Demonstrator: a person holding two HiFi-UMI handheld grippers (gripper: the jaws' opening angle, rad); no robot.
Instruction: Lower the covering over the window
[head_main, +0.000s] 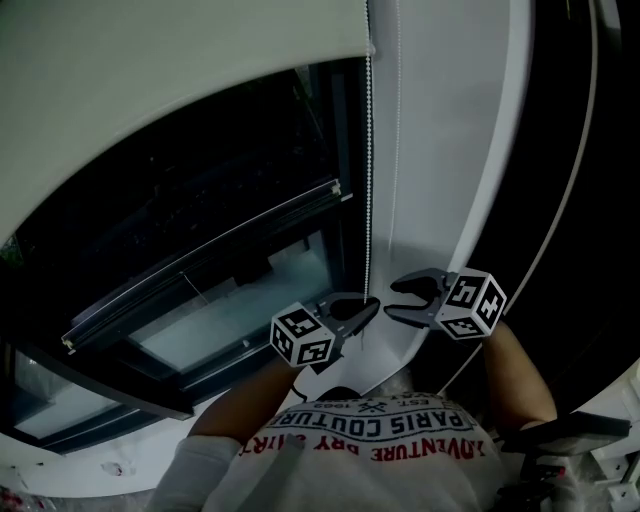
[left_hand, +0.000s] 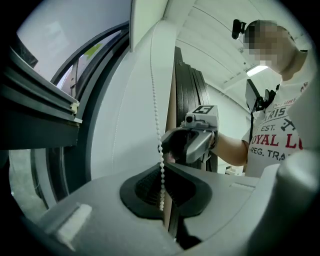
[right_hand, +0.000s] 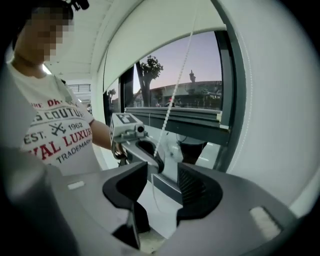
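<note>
- Roller blind (head_main: 180, 60): pale fabric, left of the bead chain (head_main: 369, 150). Its bottom edge sits high on the window (head_main: 200, 260) and ends just beside the chain's upper run.
- Window: dark-framed, left of the chain. The glass under the blind's edge is uncovered, and the right gripper view shows a dusk sky, a tree and buildings through it.
- Left gripper (head_main: 372, 308): touching the chain from its left side, held roughly level. The jaws are pressed together with the white beads pinched between the dark pads, and the chain rises straight up from the grip.
- Bead chain: white, hanging vertically along the window frame's right-hand edge from beside the blind's end down into the left gripper.
- Right gripper (head_main: 392, 299): just to the right of the chain, tips facing the left gripper and close to it. The jaws stand wide apart and grip nothing. A thin strand seems to hang in the gap, clear of both pads.
- White wall panel (head_main: 440, 150): right of the chain, running up behind both grippers.
</note>
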